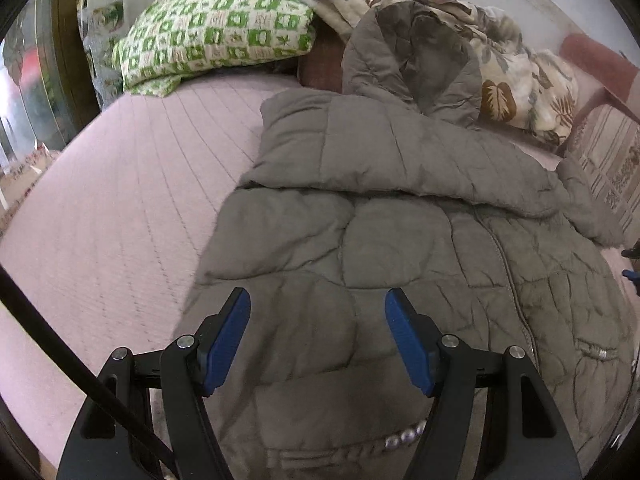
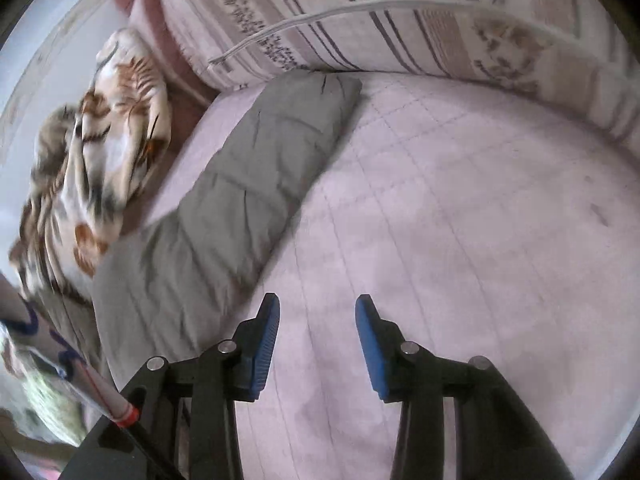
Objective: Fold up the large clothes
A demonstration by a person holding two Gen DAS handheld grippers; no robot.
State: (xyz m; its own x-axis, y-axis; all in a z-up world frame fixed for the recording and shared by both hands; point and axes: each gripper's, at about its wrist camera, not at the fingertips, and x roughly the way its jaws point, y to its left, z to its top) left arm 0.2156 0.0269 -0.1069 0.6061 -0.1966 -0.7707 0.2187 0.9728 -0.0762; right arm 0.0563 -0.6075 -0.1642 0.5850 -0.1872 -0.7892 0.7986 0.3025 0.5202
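With one sleeve folded across the grey quilted jacket (image 1: pixel 400 216) on the pink bed (image 1: pixel 120 184), the left gripper (image 1: pixel 318 312) hovers wide over its near hem and the right gripper (image 2: pixel 317 320), also wide, probably must next take the outstretched right sleeve (image 2: pixel 256 168).

A grey-brown quilted puffer jacket (image 1: pixel 400 240) lies spread front-up on the pink bed (image 1: pixel 120 200), its zipper running down the middle and snap buttons along the near hem. One sleeve (image 1: pixel 360 152) is folded across the chest, and the hood (image 1: pixel 412 56) lies at the far end. In the right wrist view the other sleeve (image 2: pixel 240 184) stretches out flat on the bed.
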